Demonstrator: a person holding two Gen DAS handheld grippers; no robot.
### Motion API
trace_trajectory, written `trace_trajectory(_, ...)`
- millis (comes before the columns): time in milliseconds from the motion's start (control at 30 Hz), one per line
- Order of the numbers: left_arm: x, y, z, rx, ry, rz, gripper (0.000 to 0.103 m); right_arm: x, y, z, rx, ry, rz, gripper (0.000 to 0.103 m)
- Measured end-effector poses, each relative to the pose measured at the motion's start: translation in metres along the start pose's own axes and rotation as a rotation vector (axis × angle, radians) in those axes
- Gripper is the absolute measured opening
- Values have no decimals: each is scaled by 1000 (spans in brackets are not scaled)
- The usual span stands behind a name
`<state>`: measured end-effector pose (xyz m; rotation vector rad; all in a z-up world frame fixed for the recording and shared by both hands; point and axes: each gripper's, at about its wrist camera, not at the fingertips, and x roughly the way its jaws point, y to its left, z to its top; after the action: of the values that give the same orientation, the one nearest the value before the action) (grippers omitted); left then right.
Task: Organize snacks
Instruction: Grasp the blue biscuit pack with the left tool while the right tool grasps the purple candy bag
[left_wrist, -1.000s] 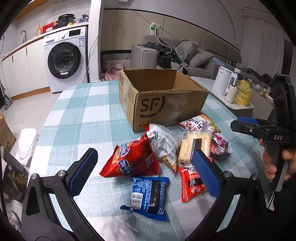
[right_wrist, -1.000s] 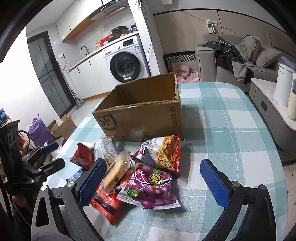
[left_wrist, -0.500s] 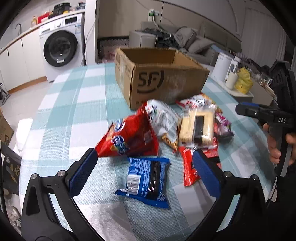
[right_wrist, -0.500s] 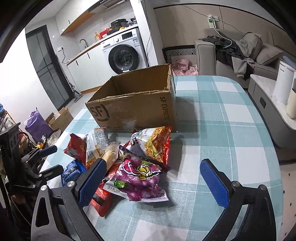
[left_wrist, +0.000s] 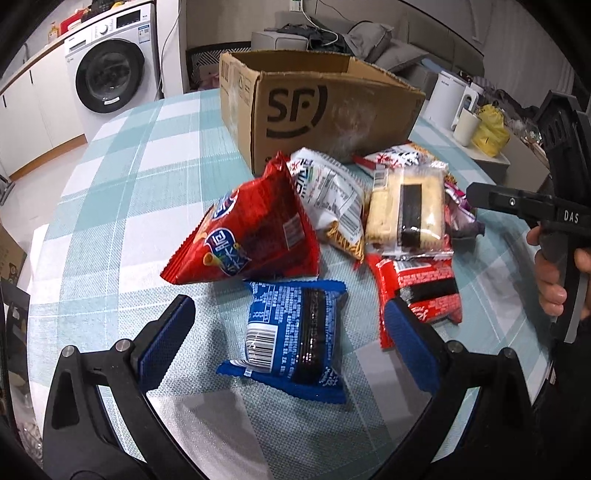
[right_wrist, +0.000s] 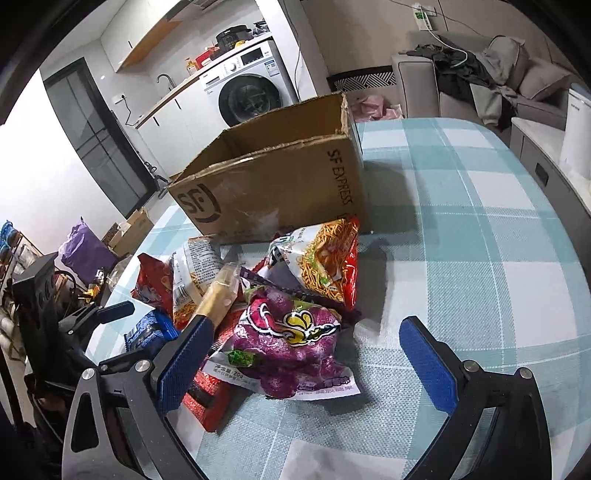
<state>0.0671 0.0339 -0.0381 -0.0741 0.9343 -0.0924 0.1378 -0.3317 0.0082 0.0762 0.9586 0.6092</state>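
The snacks lie heaped on the checked bench (left_wrist: 122, 206) just in front of the open cardboard box (left_wrist: 325, 110), handy for dropping in, and none looks to be inside yet. The left gripper (left_wrist: 288, 334) holds its fingers wide apart, empty, straddling the blue packet (left_wrist: 295, 328), probably lining up to pick it first. The right gripper (right_wrist: 308, 363) is equally wide and empty, framing the purple bag (right_wrist: 291, 343) on the heap's near side.
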Motion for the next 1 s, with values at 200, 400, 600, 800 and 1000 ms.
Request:
trace_trajectory(200, 8, 0, -4, 18, 26, 11, 101, 12, 2, -3, 2, 16, -14, 103)
trace_trajectory(400, 12, -2, -7, 36, 52, 10, 101, 10, -4, -2, -5, 37, -15, 103)
trace_trajectory(600, 16, -1, -8, 33, 70, -7, 97, 7, -11, -4, -5, 49, -28, 103)
trace_trajectory(800, 15, -4, -12, 56, 60, -22, 82, 11, -8, -6, -10, 58, -5, 103)
trace_trajectory(1000, 10, -6, -12, 70, 39, -46, 52, 21, 1, -9, -23, 74, 8, 102)
